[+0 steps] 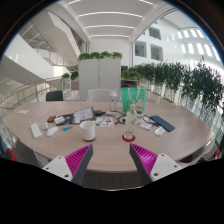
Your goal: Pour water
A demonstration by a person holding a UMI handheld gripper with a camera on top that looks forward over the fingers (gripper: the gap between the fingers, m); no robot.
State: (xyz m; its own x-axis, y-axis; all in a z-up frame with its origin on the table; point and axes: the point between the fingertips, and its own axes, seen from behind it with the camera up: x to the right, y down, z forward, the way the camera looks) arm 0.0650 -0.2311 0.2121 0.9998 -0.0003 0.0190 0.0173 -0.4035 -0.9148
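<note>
Gripper view: the gripper [112, 160] is spread wide, holding nothing (cup [89, 129] far ahead); rushing in could knock it over.

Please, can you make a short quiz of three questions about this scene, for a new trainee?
1. True or false: the gripper holds the white cup.
2. Which stands nearer the green bottle: the red cup or the white chair?
3. Fill in: the cups stand on a round wooden ____.

Key
1. False; the jaws are open, with nothing between them, and the cup stands beyond them.
2. The red cup.
3. Table.
</note>
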